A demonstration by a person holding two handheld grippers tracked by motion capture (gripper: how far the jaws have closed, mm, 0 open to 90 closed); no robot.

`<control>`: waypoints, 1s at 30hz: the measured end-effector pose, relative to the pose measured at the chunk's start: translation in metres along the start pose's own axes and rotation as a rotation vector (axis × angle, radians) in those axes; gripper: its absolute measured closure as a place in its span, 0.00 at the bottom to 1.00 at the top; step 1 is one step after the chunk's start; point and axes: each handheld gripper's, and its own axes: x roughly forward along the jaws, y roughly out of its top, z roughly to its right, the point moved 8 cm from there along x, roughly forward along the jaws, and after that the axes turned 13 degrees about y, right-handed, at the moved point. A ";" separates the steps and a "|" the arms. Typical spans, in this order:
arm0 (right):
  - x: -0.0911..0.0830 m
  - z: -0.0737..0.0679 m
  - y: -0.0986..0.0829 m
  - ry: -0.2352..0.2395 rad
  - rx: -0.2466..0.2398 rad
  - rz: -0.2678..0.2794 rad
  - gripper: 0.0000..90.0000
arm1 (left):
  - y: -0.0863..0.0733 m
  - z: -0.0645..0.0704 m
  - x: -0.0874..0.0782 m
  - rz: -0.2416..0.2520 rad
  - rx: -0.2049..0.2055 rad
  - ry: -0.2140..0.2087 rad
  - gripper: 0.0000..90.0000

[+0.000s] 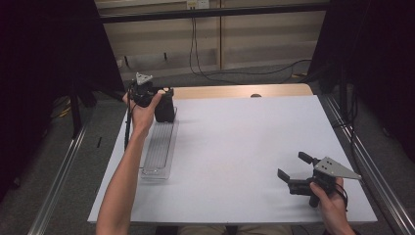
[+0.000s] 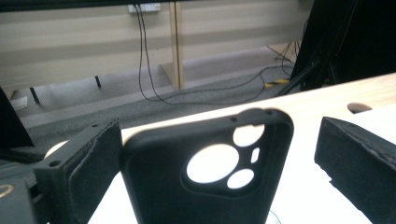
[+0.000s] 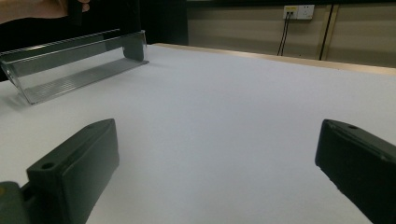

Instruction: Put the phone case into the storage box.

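High view: the left gripper (image 1: 155,99) is at the far left of the table (image 1: 244,147), at the far end of a clear tray (image 1: 159,149). A black phone case (image 1: 165,108) stands upright there, at the tray's far end and right at the jaws. The tray's long axis runs away from the person. The right gripper (image 1: 293,171) rests near the right front corner, well apart from the case, jaws spread and holding nothing. The left hand is plainly the nearer.

Left gripper view: the case (image 2: 210,172) stands between the jaws, long axis vertical, camera cut-outs at the top, hollow side toward the camera. The left-hand jaw touches or nearly touches its edge; the other stands clear, so the jaws are released, not clamped.

Right gripper view: the jaws are wide apart over bare table; the tray (image 3: 70,65) lies far off to the left, with the case (image 3: 133,46) at its end.

Judgement: closing on the case's short axis comes next.
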 end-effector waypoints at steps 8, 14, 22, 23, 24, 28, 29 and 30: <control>0.000 0.001 0.000 0.000 0.000 0.003 0.00 | 0.006 -0.005 -0.002 0.050 -0.014 0.003 0.02; -0.001 0.002 0.000 -0.003 0.000 0.005 0.00 | 0.013 -0.007 -0.008 0.094 -0.025 0.003 0.02; -0.002 0.002 0.000 -0.001 0.001 0.008 0.00 | 0.018 -0.011 -0.017 0.121 -0.023 -0.002 0.03; -0.002 0.002 0.000 -0.002 0.000 0.009 0.00 | 0.017 -0.012 -0.017 0.121 -0.006 0.000 0.03; -0.002 0.002 0.000 -0.004 -0.005 0.009 0.00 | 0.016 -0.013 -0.017 0.112 0.008 0.009 0.03; -0.002 0.002 0.000 -0.006 -0.006 0.010 0.00 | 0.015 -0.013 -0.021 0.113 -0.013 0.006 0.03; -0.002 0.003 0.001 -0.009 -0.008 0.012 0.00 | 0.016 -0.013 -0.022 0.121 -0.021 0.002 0.03; -0.002 0.003 0.001 -0.015 -0.003 0.016 0.00 | 0.016 -0.013 -0.024 0.125 -0.021 -0.005 0.03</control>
